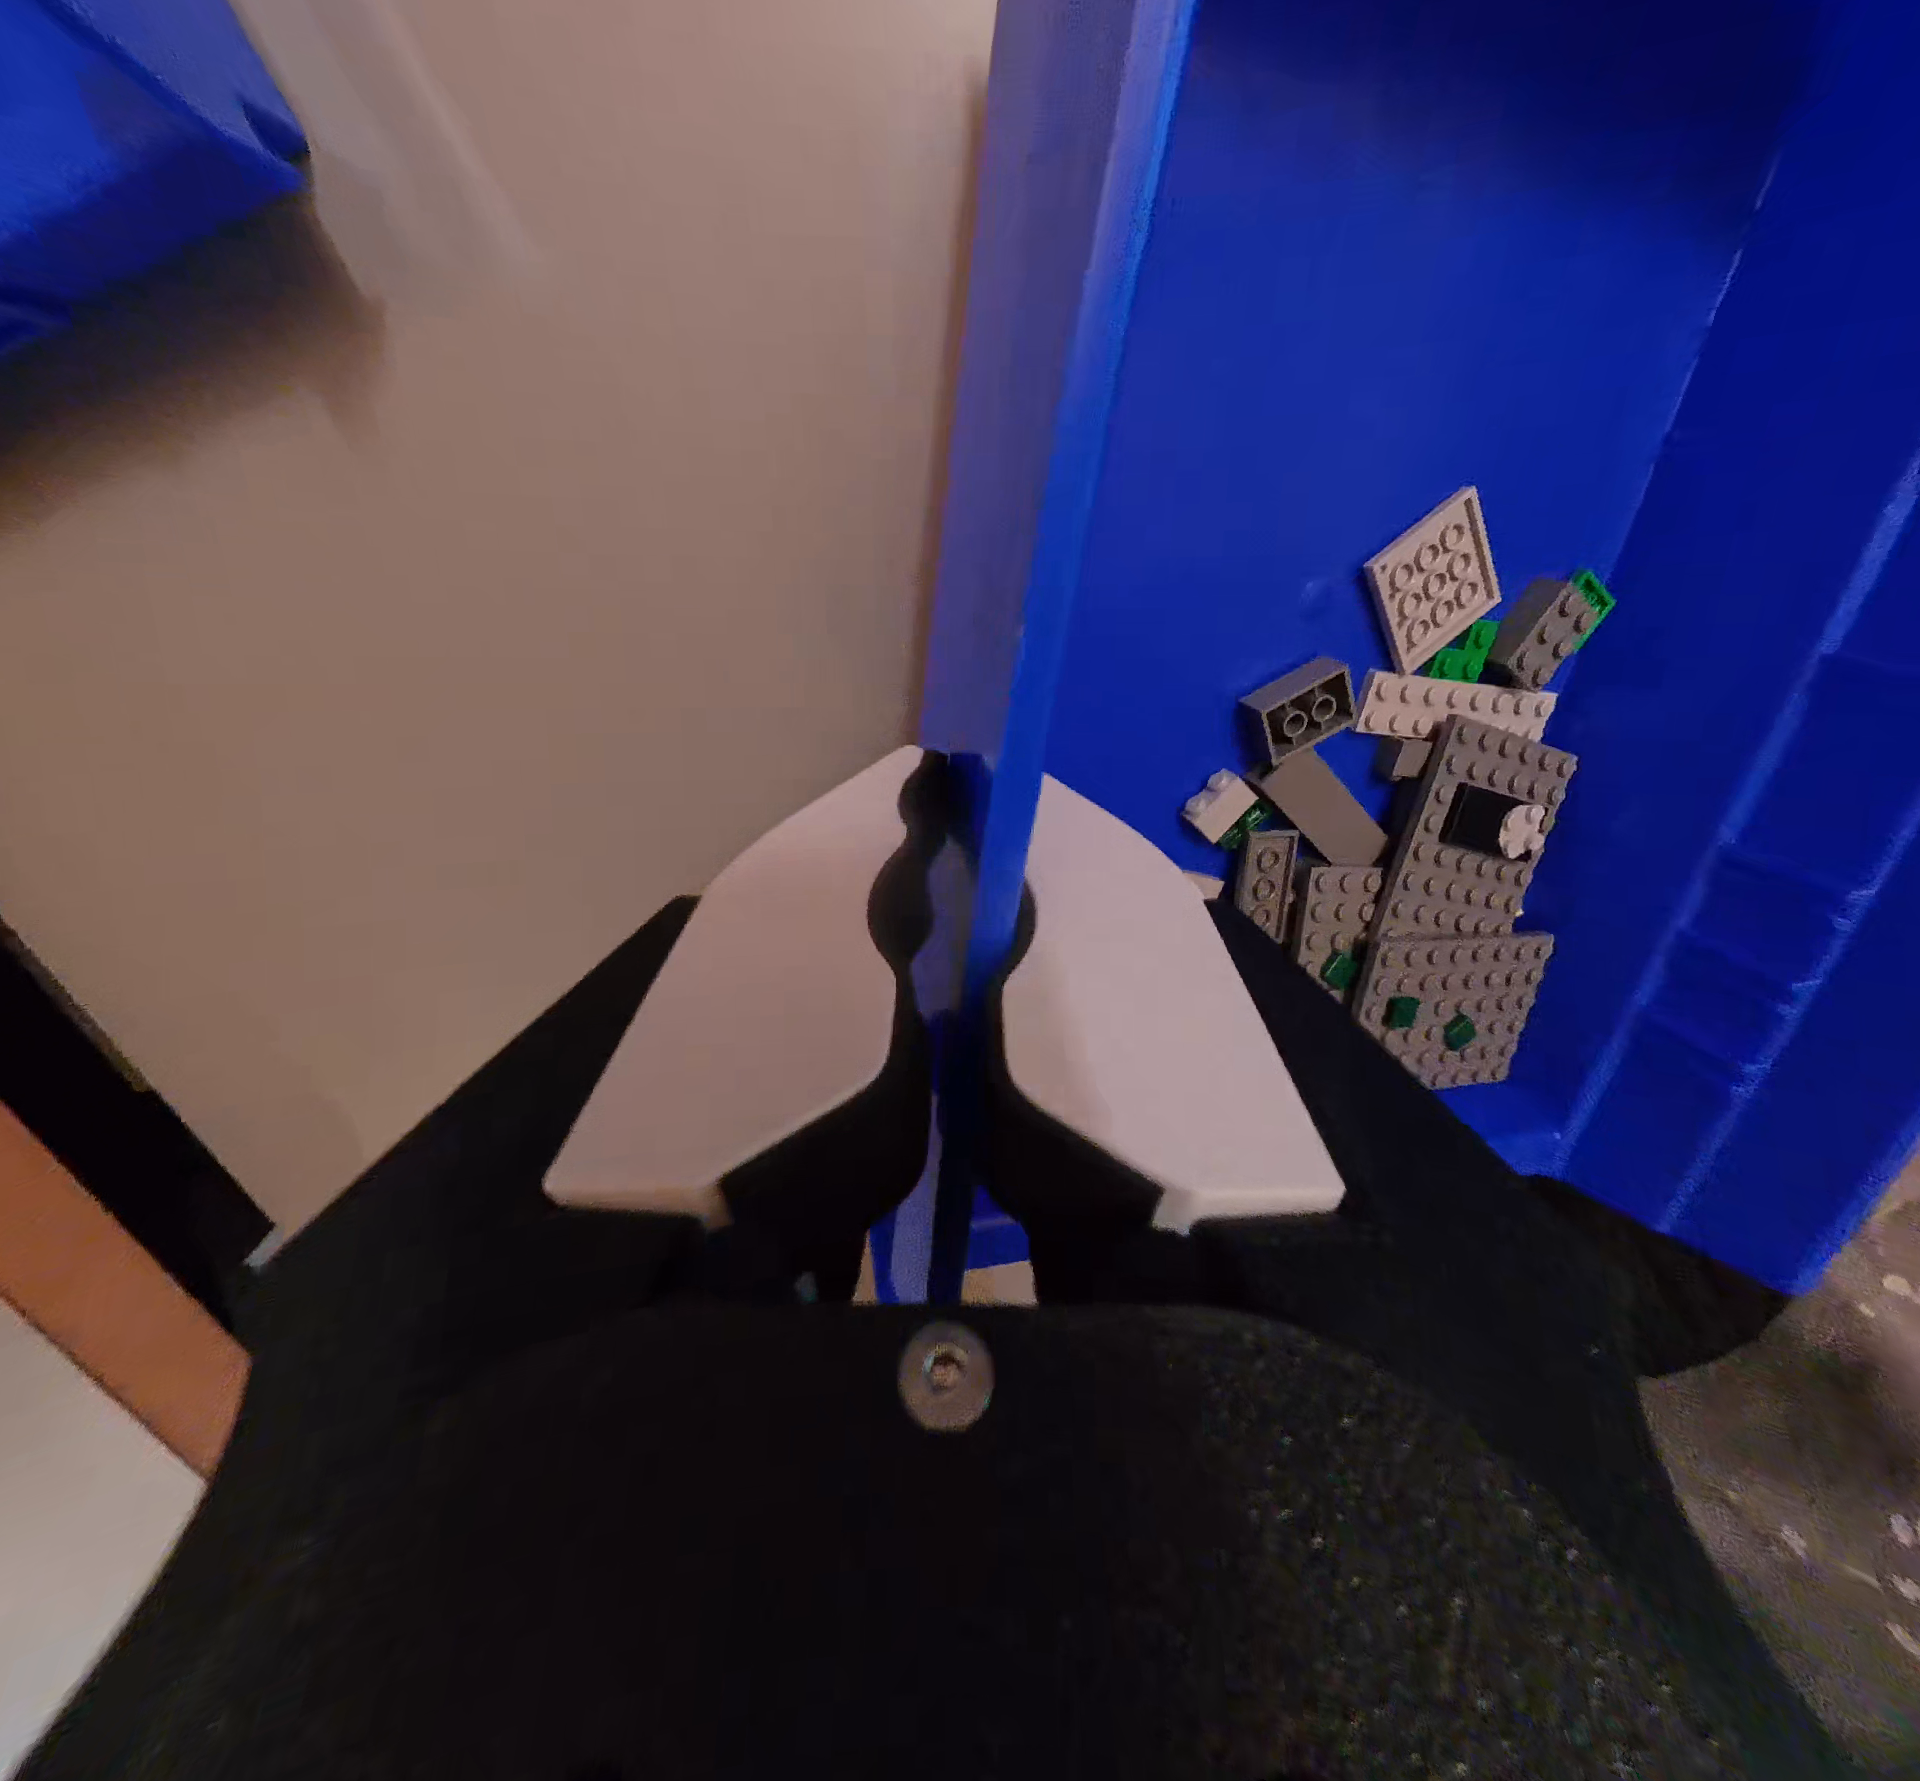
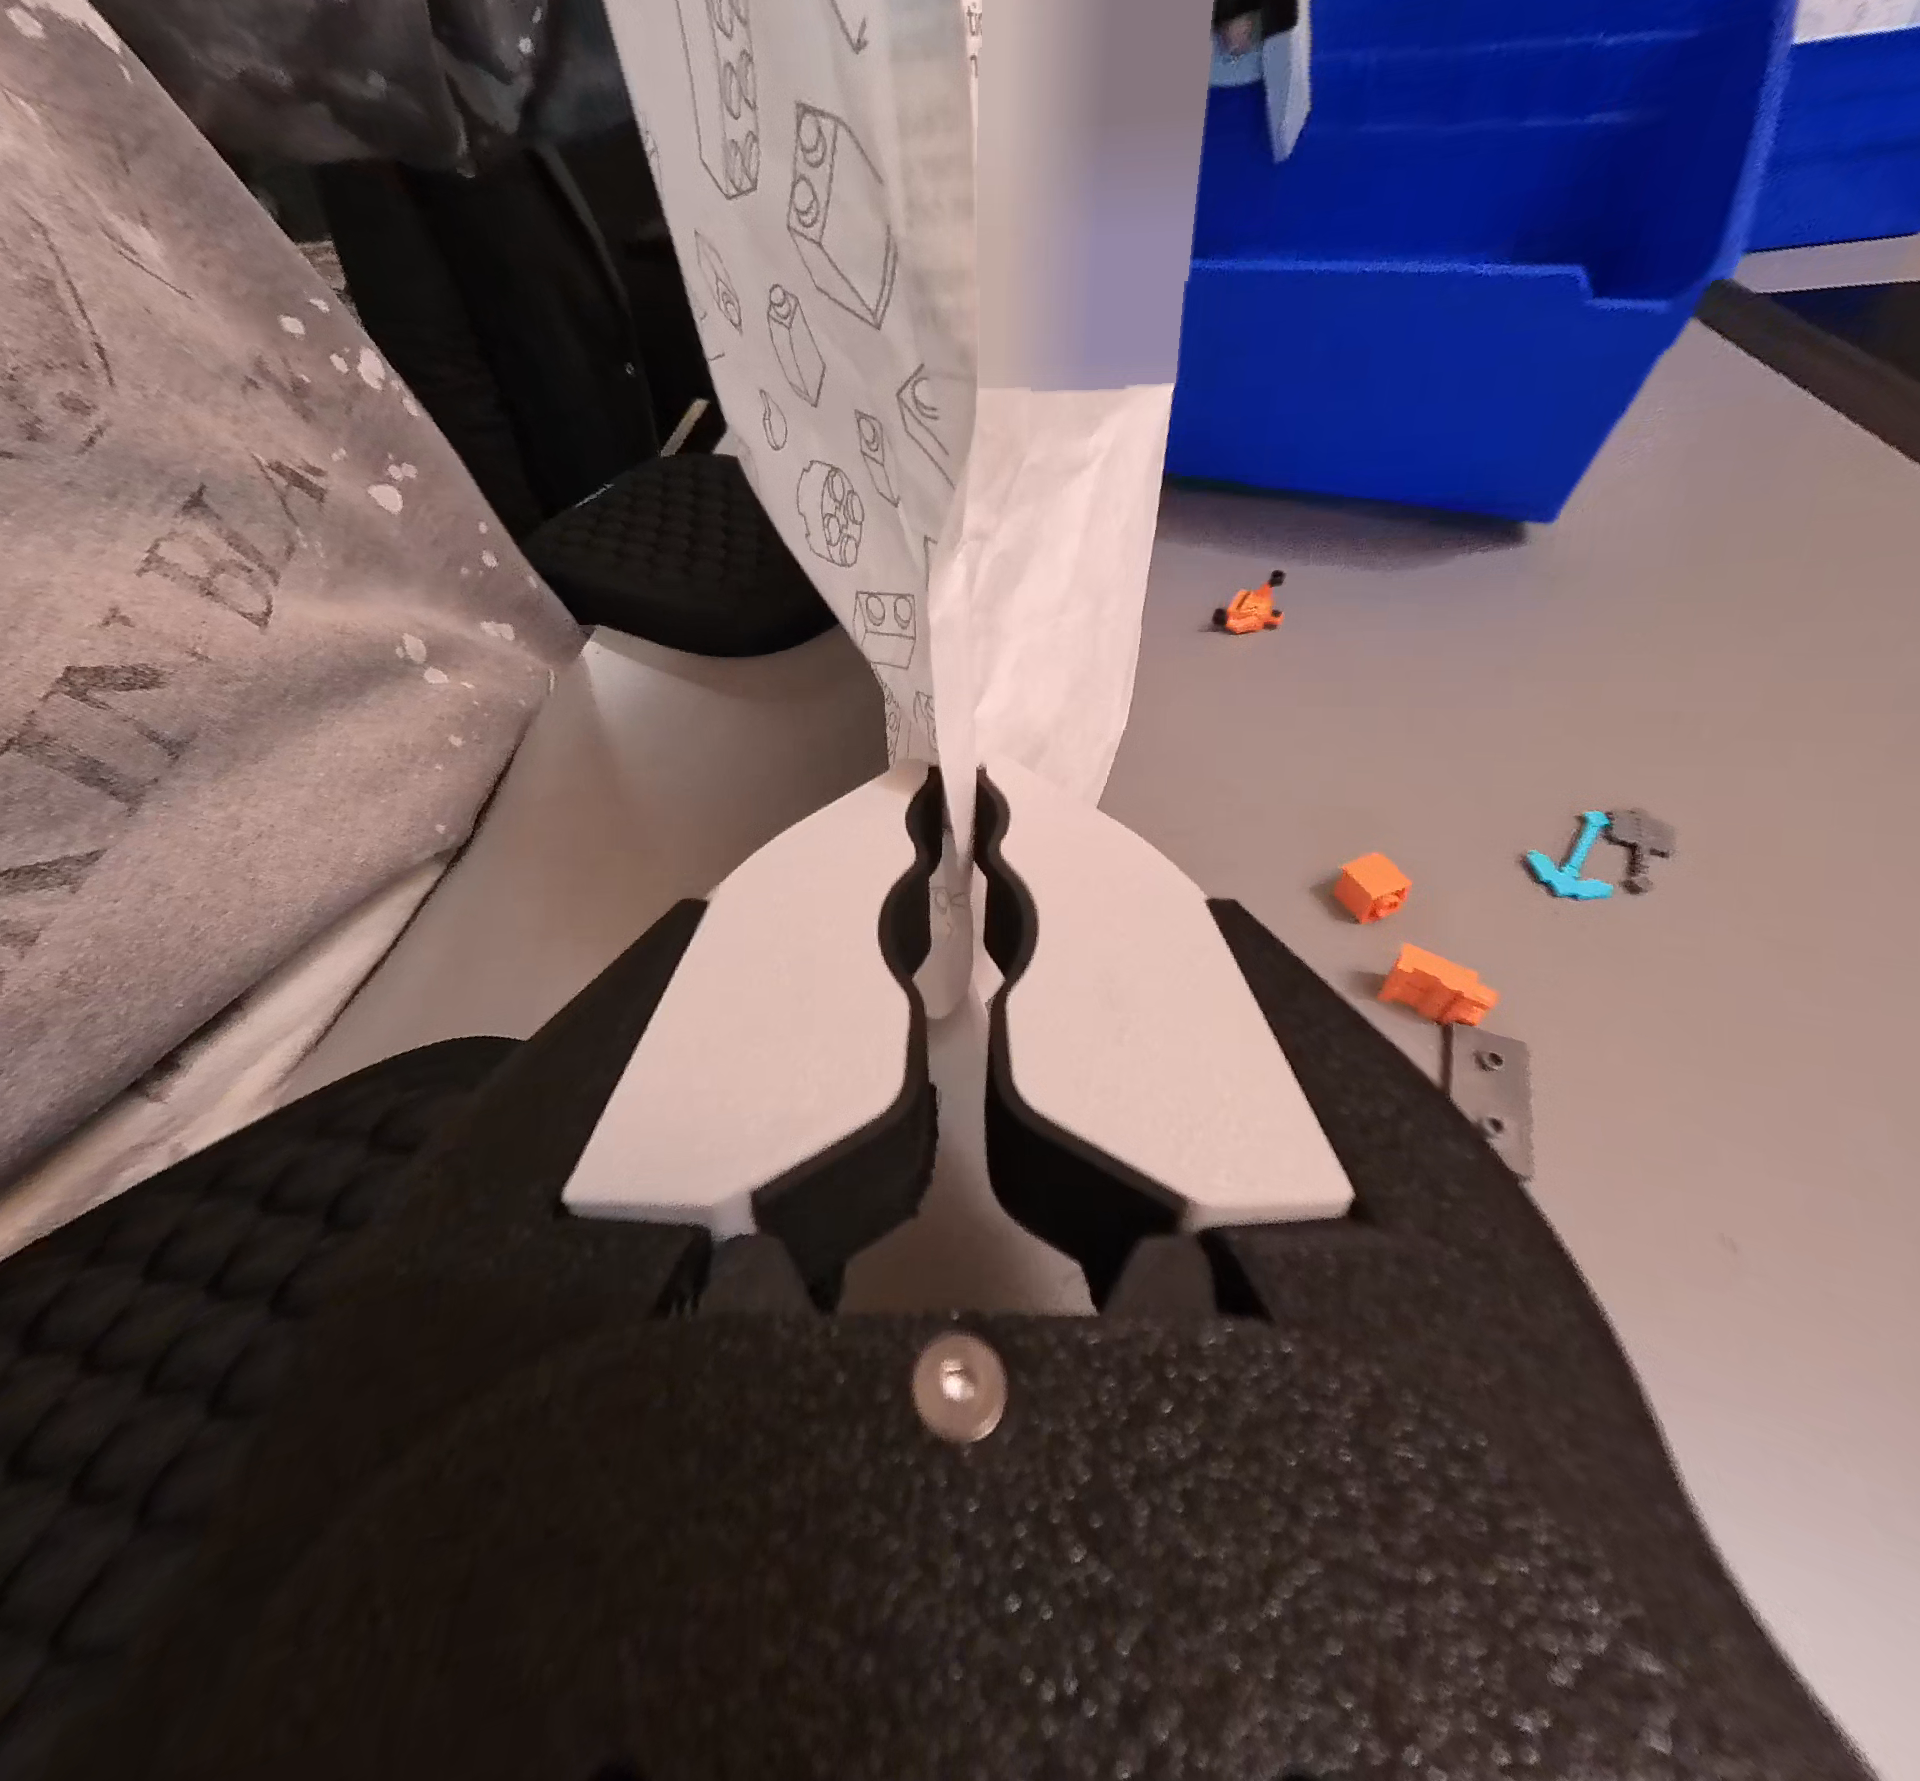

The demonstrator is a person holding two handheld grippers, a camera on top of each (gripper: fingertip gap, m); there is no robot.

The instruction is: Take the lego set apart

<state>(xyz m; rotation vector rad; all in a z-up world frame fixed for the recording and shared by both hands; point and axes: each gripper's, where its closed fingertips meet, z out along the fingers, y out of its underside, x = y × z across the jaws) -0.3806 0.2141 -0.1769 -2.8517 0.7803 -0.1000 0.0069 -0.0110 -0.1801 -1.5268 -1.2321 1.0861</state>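
Left wrist view: my left gripper (image 1: 961, 910) is clenched on the thin wall of a blue bin (image 1: 1049, 443), one white finger on each side of the rim. To the right of the fingers, inside the bin, lies the dismantled part of the lego set: a heap of loose lego pieces (image 1: 1434, 817) against the bin's far side wall. I see mostly dark grey studded plates, a light grey square plate (image 1: 1432, 593) lying underside up at the top of the heap, a pale long plate below it, a grey brick lying with its hollow underside showing, and small green pieces among them. One large grey plate bears a black piece and a white round one. Right wrist view: my right gripper (image 2: 961, 884) is clenched on the lower edge of a white paper bag (image 2: 831, 297) printed with outline drawings of bricks, which rises upright beyond the fingertips. Right of the fingers, on the grey surface (image 2: 1662, 588), lie scattered pieces, each apart from the others: three orange pieces (image 2: 1374, 885), a turquoise pickaxe (image 2: 1569, 867) touching a dark grey piece, and a flat grey plate (image 2: 1496, 1097) nearest the right finger. A second blue bin (image 2: 1455, 297) stands farther off, beyond the right finger. Left of the fingers is a person's grey spattered garment (image 2: 208, 484).
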